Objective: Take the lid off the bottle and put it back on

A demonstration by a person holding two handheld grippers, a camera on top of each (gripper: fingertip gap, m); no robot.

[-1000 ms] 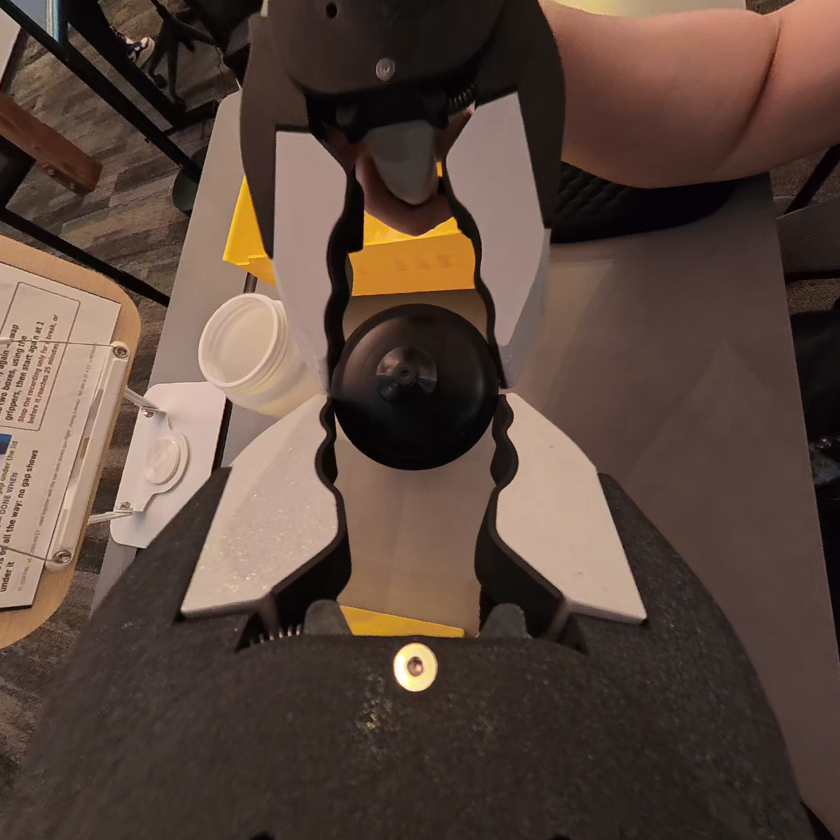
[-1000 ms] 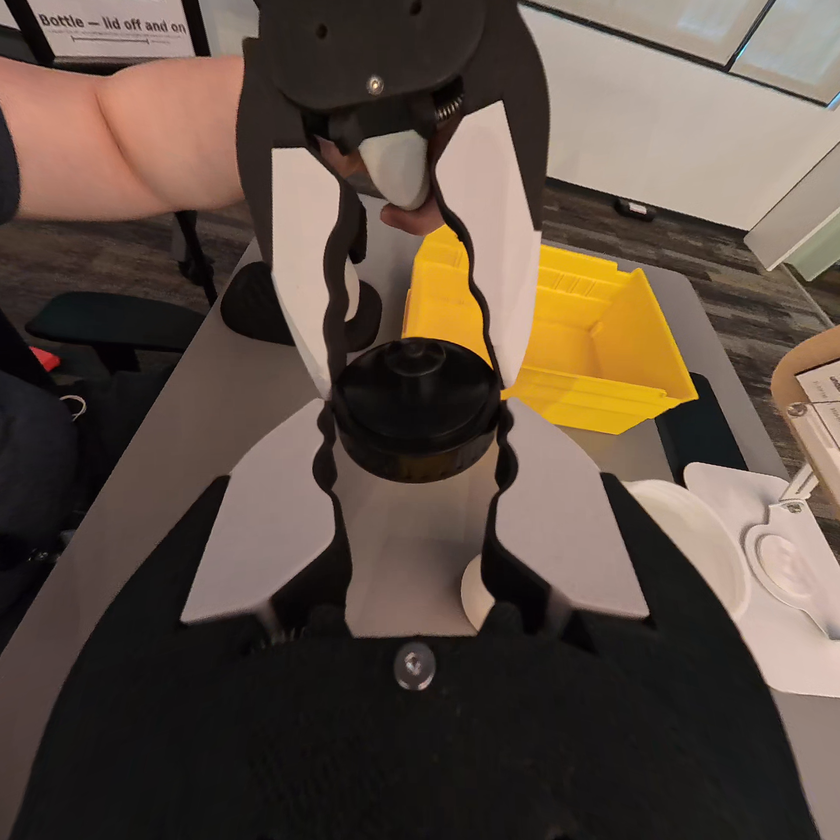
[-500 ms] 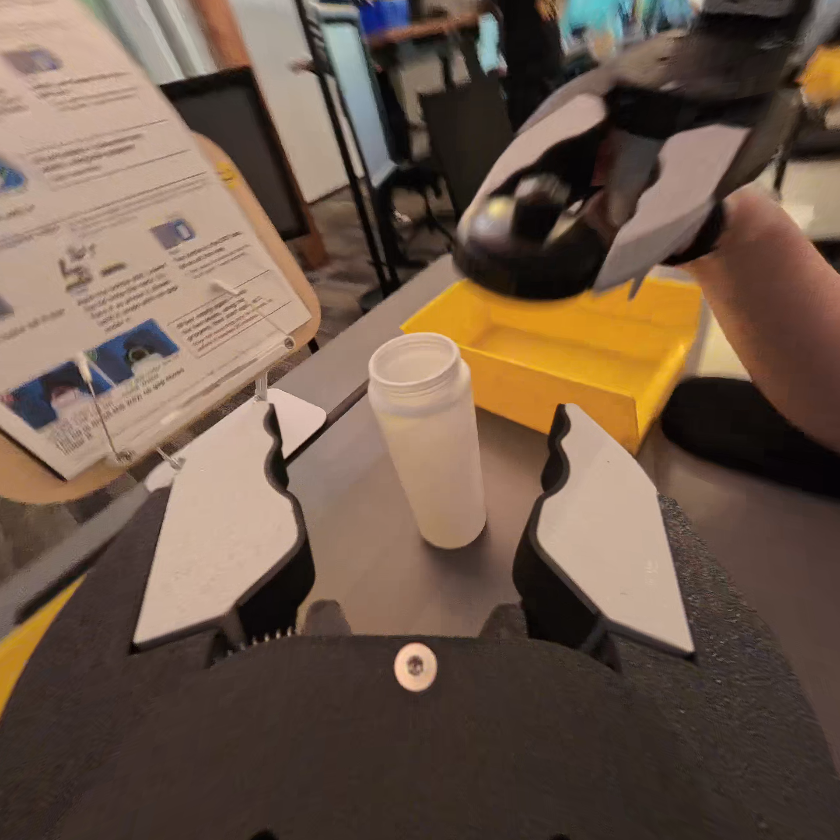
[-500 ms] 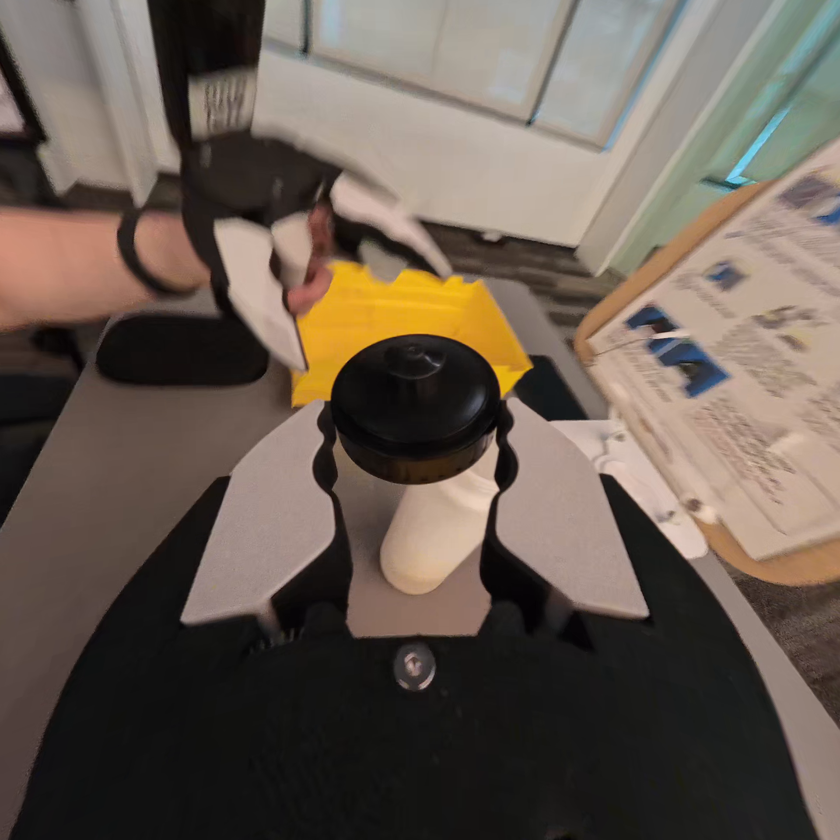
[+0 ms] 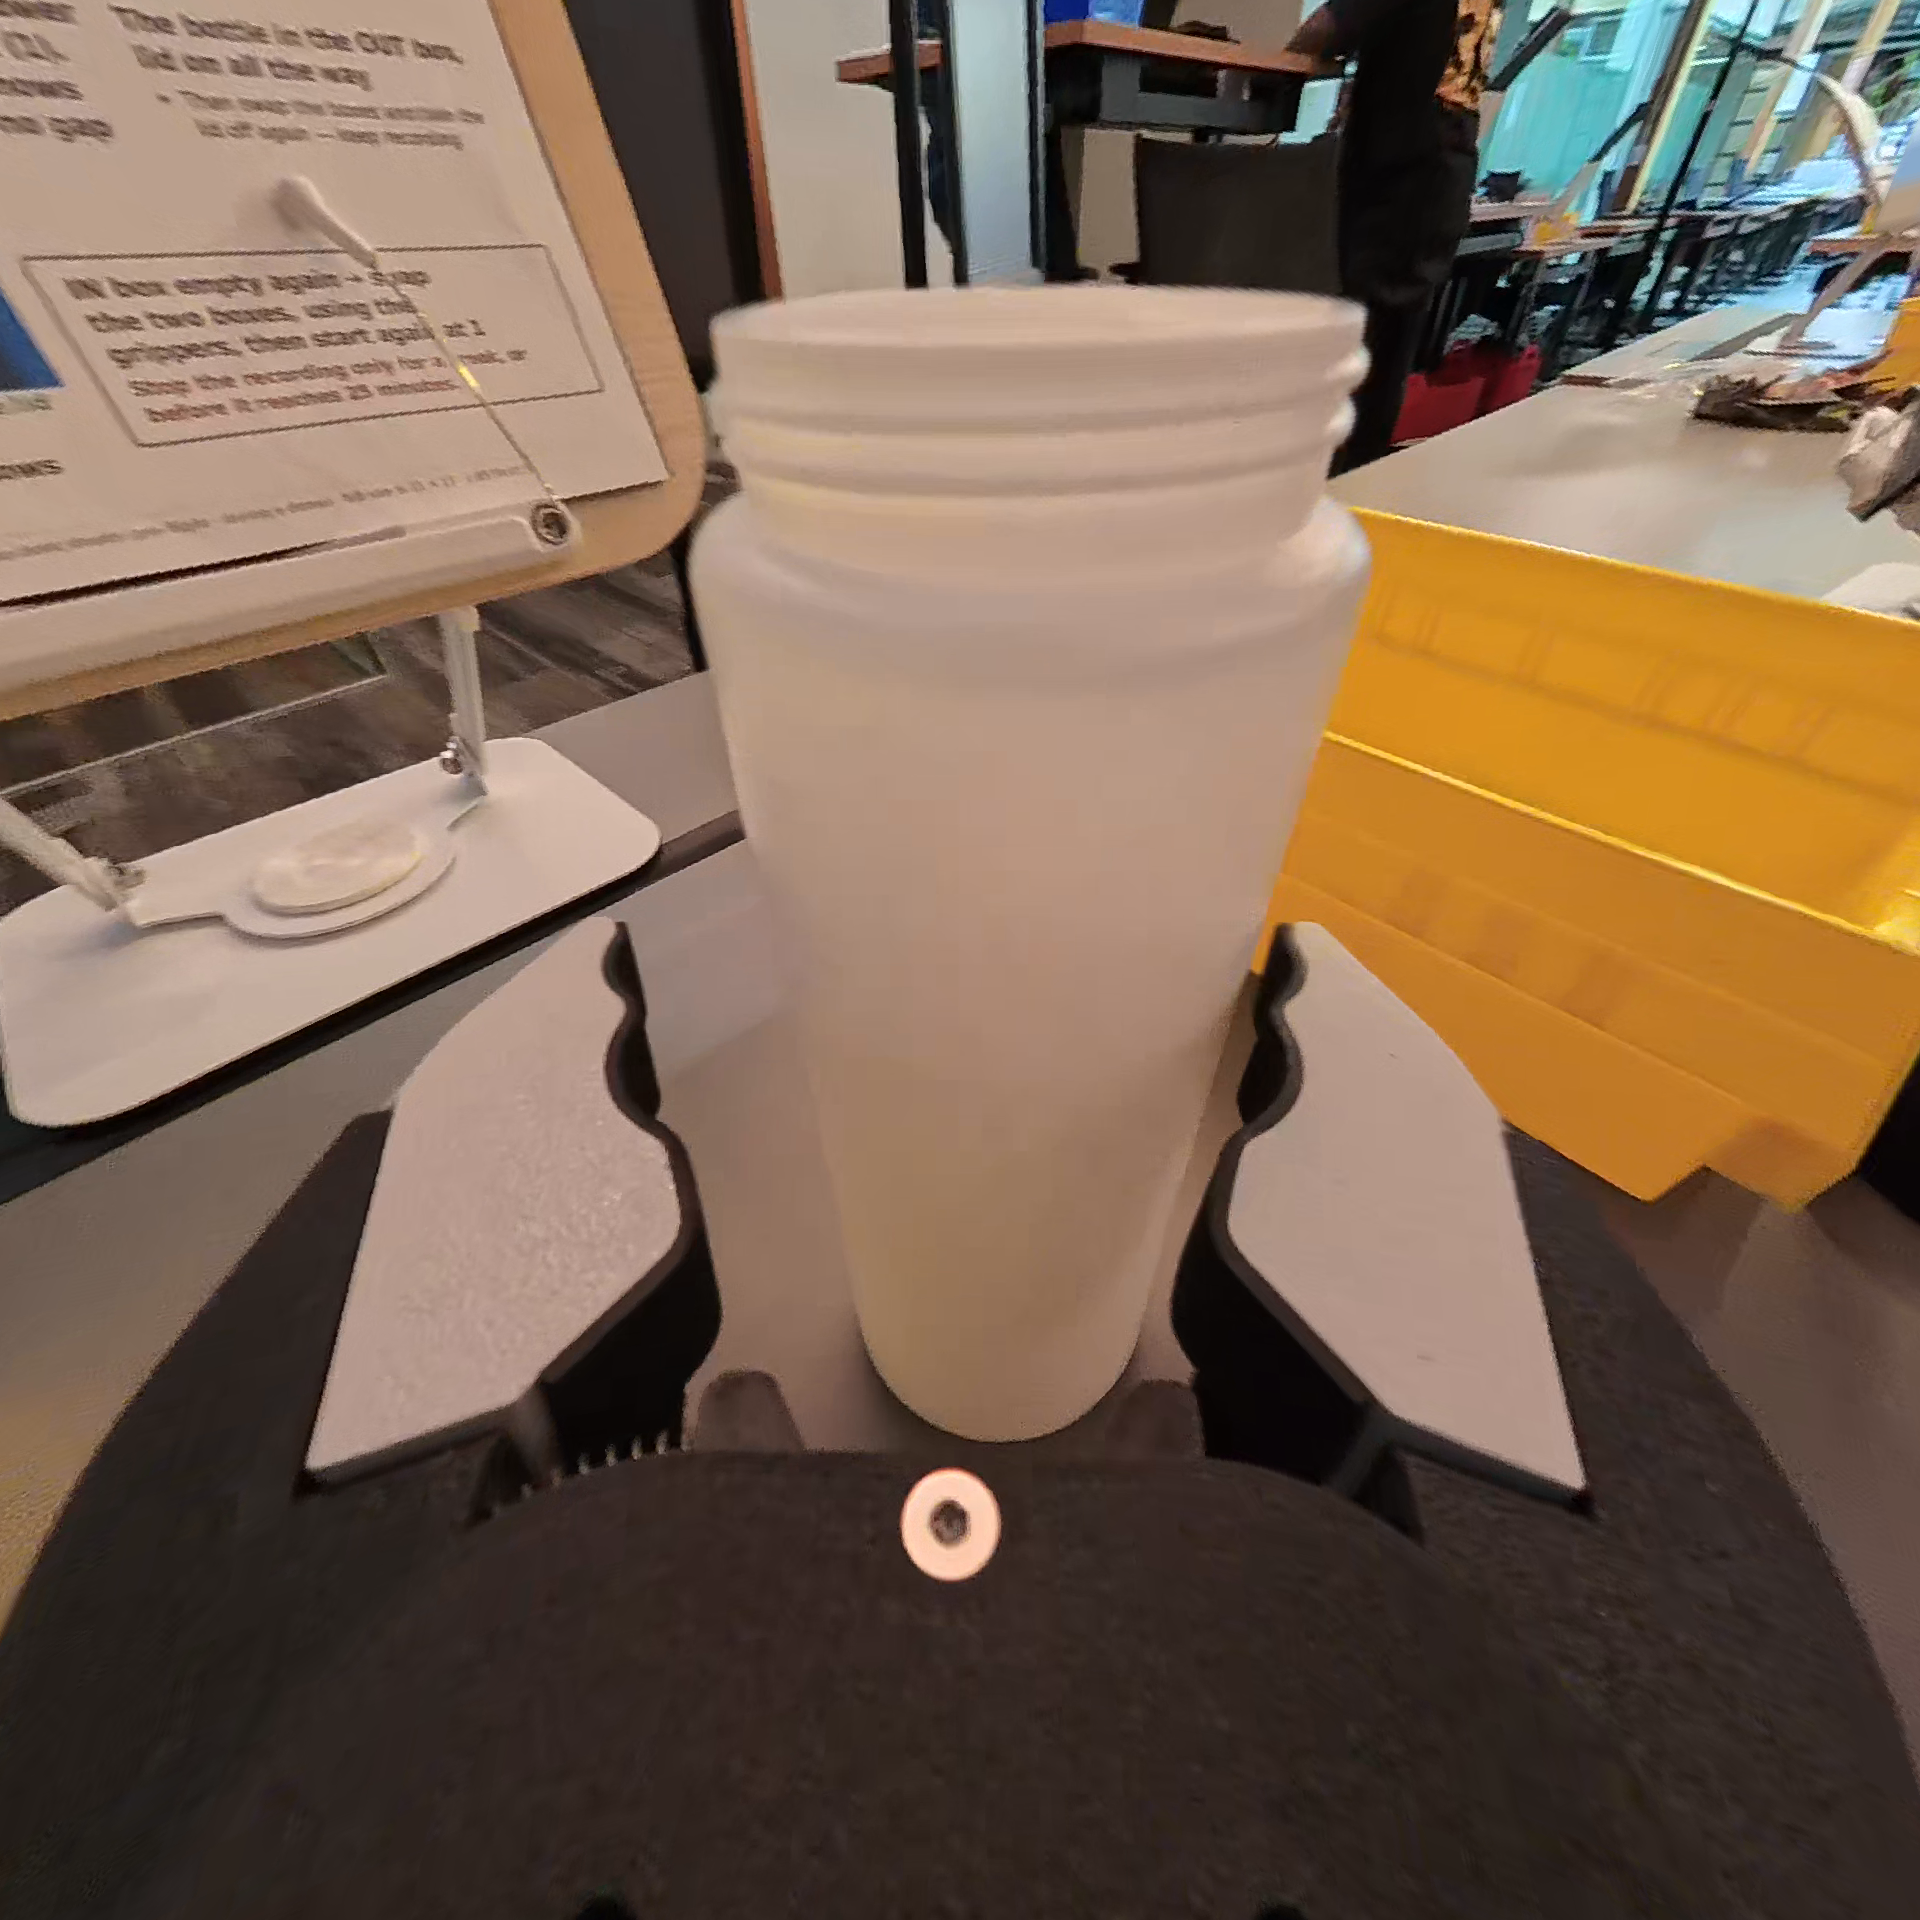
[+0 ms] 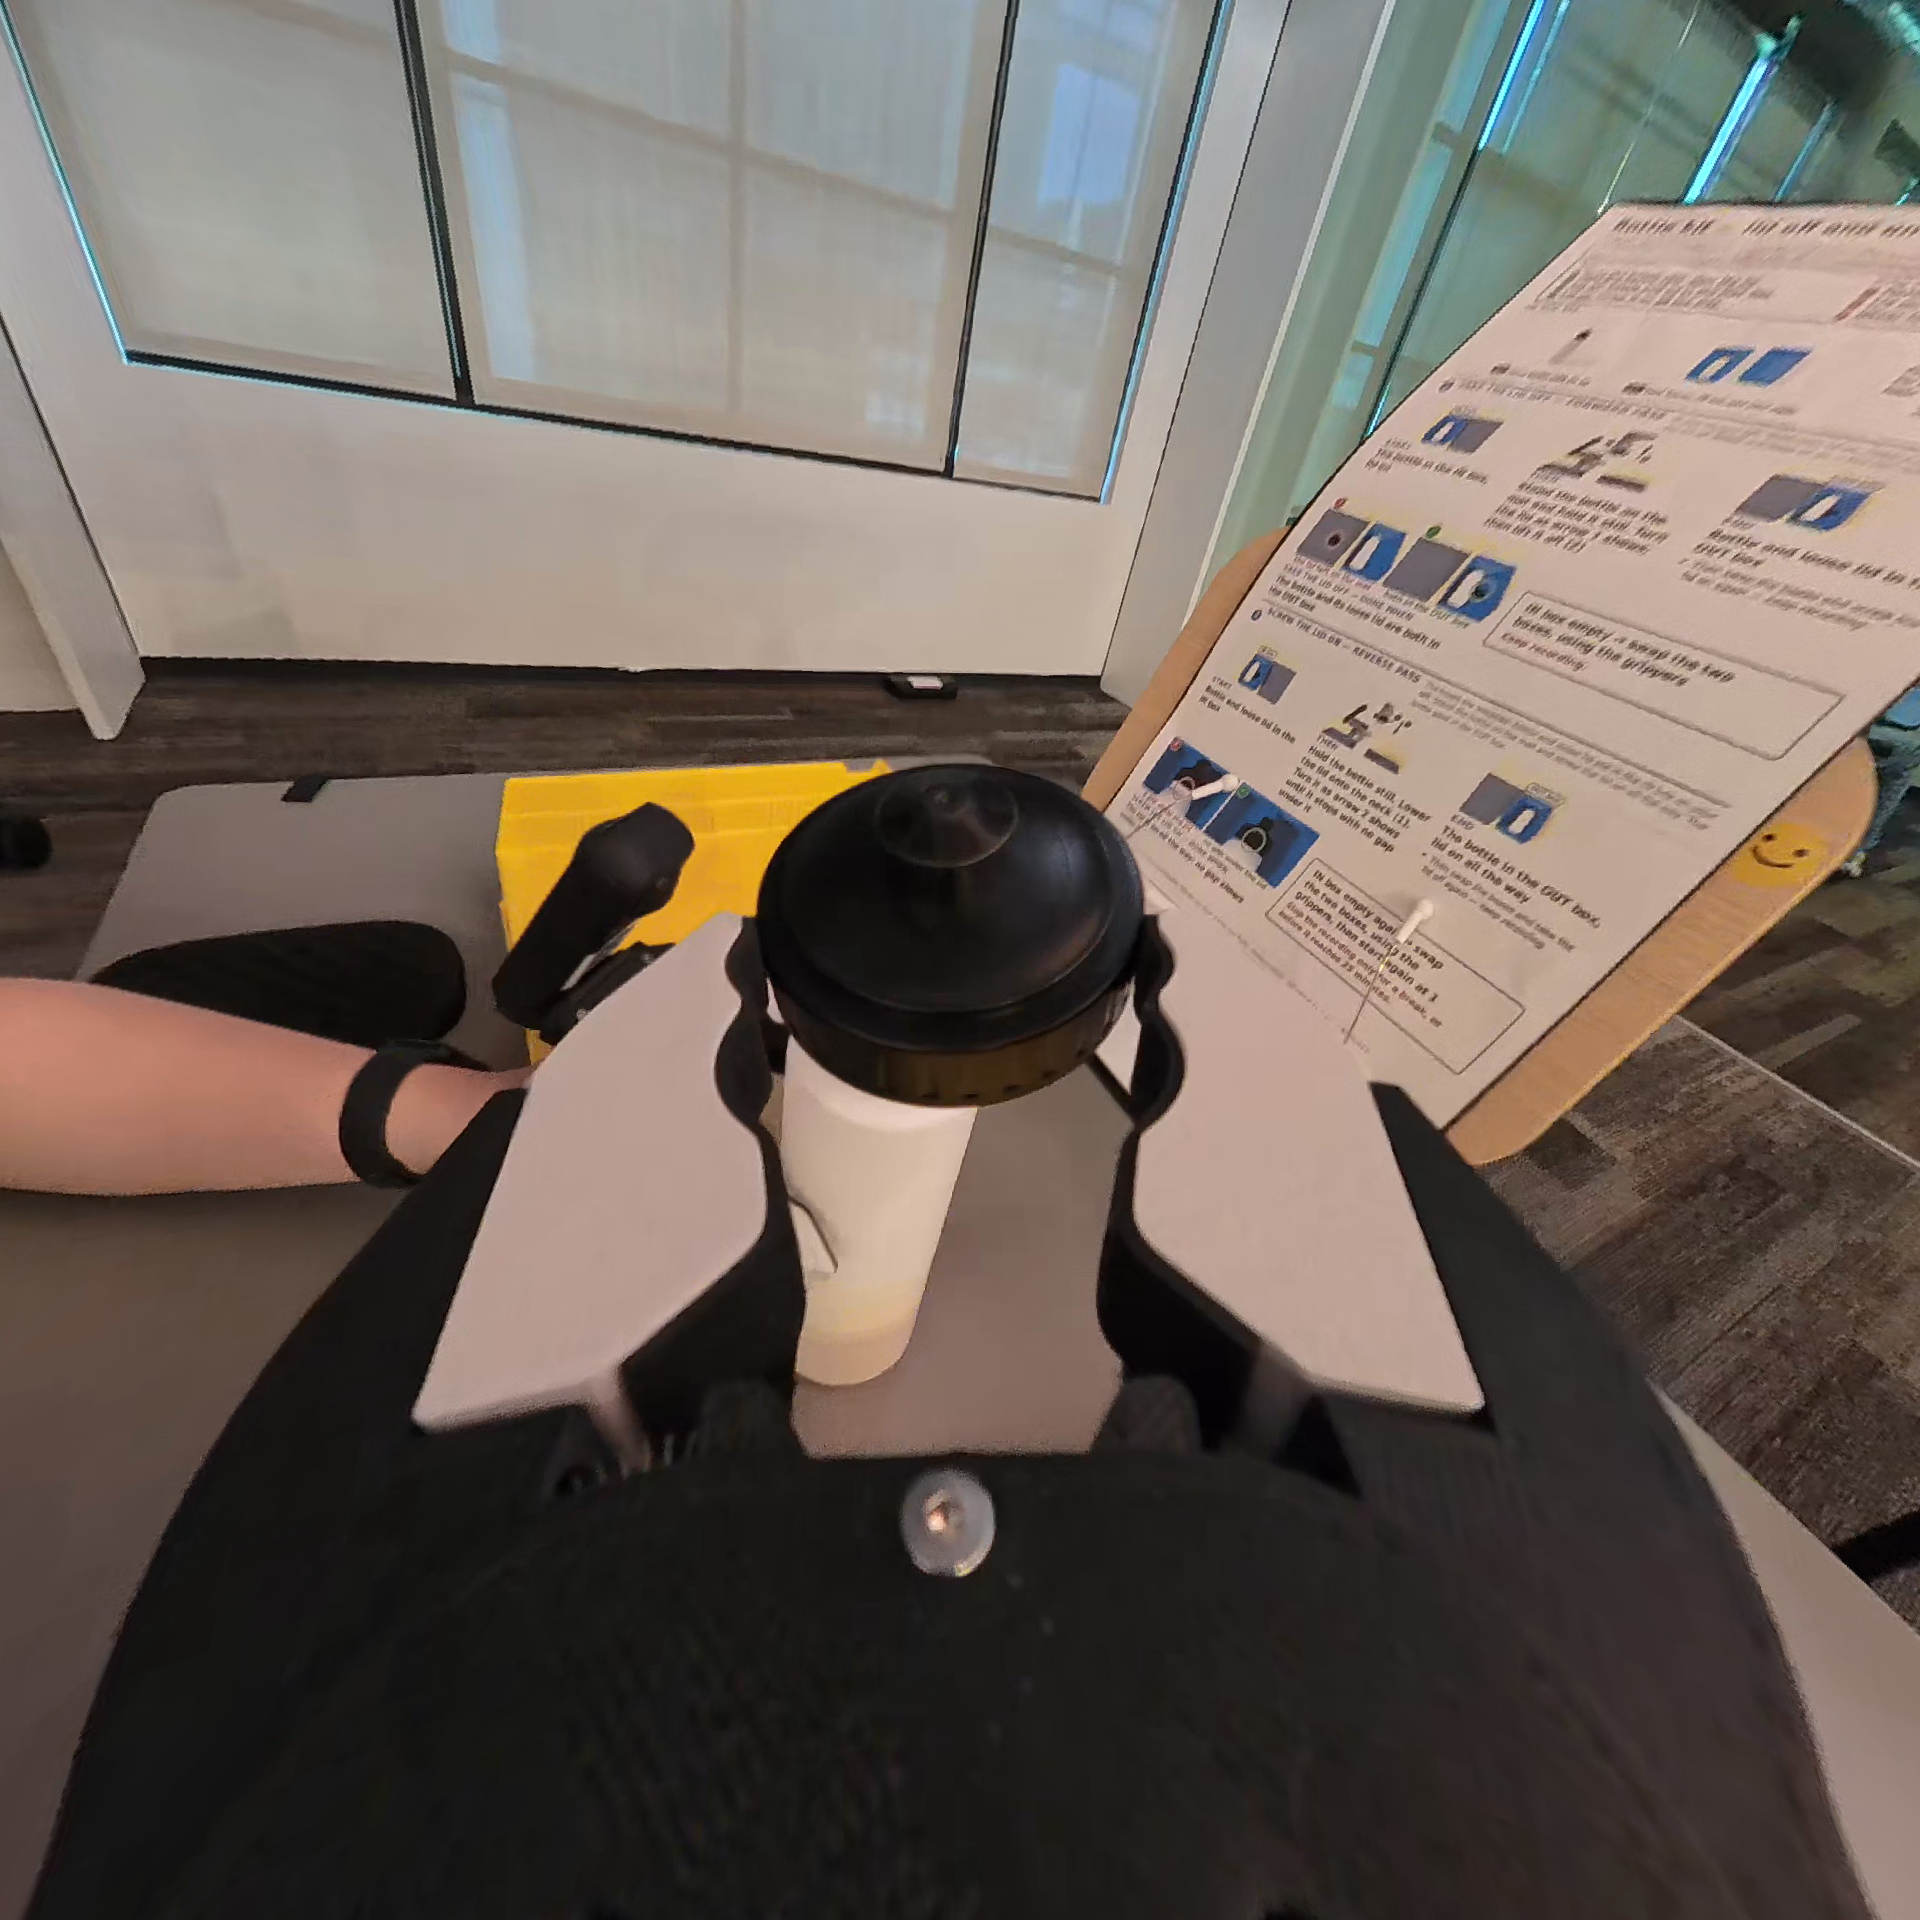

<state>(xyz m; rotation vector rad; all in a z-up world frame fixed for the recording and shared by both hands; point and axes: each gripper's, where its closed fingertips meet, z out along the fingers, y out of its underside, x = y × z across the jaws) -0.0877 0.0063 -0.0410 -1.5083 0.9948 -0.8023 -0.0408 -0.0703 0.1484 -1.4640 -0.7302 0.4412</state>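
The white bottle (image 5: 1018, 883) stands upright on the grey table (image 5: 156, 1247), its threaded neck open. My left gripper (image 5: 954, 935) is open around the bottle's lower body, with a small gap at each finger. My right gripper (image 6: 948, 935) is shut on the black lid (image 6: 945, 894) and holds it in the air. In the right wrist view the lid hides the top of the bottle (image 6: 873, 1195). The lid is out of the left wrist view. The left hand and the left gripper's handle (image 6: 592, 904) show behind my right gripper's left finger.
A yellow bin (image 5: 1610, 831) sits right of the bottle and also shows in the right wrist view (image 6: 665, 821). An instruction board (image 5: 260, 312) on a white stand base (image 5: 312, 935) is to the left. A black pad (image 6: 281, 977) lies at the table's far left.
My left gripper left the lid, swung down and closed in until its open fingers stand around the bottle. My right gripper kept the lid and now holds it over the bottle.
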